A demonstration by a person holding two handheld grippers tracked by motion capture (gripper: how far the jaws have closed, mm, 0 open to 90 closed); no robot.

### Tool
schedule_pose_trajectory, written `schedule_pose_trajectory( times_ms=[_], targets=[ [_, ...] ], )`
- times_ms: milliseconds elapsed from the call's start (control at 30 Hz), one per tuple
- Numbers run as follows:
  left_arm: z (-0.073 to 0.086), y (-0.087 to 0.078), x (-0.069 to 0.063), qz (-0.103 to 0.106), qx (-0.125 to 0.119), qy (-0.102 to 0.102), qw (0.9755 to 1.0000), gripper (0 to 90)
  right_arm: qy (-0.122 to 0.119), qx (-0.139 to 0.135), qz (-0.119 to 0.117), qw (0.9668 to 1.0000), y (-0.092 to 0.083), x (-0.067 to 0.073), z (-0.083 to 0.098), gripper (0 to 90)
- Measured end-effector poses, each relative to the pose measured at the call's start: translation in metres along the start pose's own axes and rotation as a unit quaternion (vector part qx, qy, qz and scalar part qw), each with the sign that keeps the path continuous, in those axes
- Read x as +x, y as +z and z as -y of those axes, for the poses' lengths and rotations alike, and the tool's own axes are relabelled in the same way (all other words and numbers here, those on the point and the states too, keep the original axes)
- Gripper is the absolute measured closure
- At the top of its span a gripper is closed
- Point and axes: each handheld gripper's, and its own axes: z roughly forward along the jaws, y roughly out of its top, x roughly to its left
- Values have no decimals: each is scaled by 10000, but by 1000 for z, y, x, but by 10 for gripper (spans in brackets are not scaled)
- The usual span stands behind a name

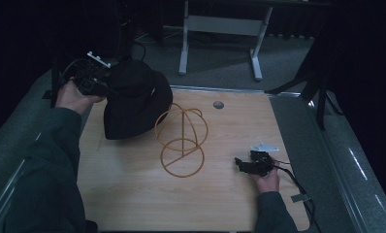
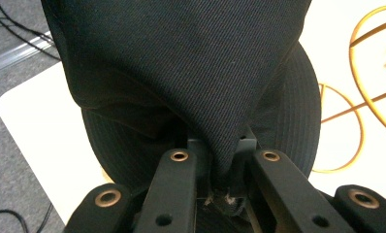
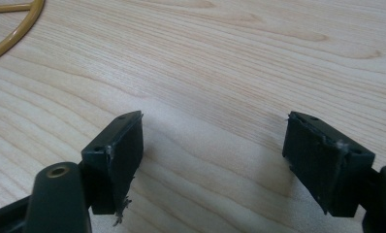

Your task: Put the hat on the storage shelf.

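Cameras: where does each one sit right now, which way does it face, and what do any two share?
High view: above the person's side, facing forward and down on the table; both forearms, left gripper and right gripper.
Left gripper view: along its fingers, shut on the black hat.
Right gripper view: low over bare wood, fingers apart.
Shared: hat and gold wire stand in high and left gripper views.

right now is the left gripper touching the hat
Touching. The left gripper view shows the left gripper with its fingers pinching a fold of the hat.
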Motion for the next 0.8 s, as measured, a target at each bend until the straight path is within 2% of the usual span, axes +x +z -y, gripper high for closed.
schedule_pose_trajectory(
  times_ms=[800],
  targets=[
    [9, -26, 6, 133, -273, 184, 9994, 850, 0, -1, -1, 10000, 0, 0, 0, 224]
  ],
)
